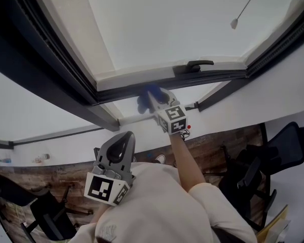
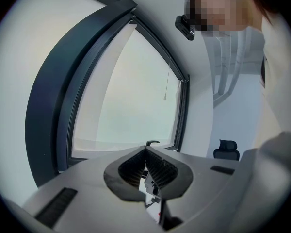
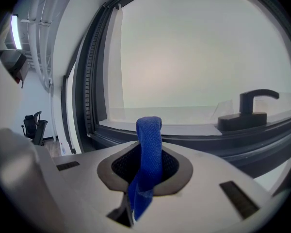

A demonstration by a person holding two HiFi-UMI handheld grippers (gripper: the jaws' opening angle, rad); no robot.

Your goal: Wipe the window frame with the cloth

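My right gripper [image 1: 151,98] is shut on a blue cloth [image 3: 148,152], which folds up out of the jaws. The cloth [image 1: 147,97] is held out against the dark lower bar of the window frame [image 1: 142,88], a little left of the black window handle [image 1: 195,65]. In the right gripper view the handle [image 3: 250,108] sits to the right on the frame [image 3: 194,141]. My left gripper [image 1: 122,139] hangs back near the person's chest, shut with nothing between its jaws. In the left gripper view the left gripper [image 2: 146,154] points toward the window [image 2: 131,96] from a distance.
A blind cord with a small weight [image 1: 234,23] hangs before the pane. A white sill and wall [image 1: 55,146] run below the frame. Black office chairs [image 1: 273,151] stand at the right on a wood floor [image 1: 213,146], and more dark chairs [image 1: 35,206] at the lower left.
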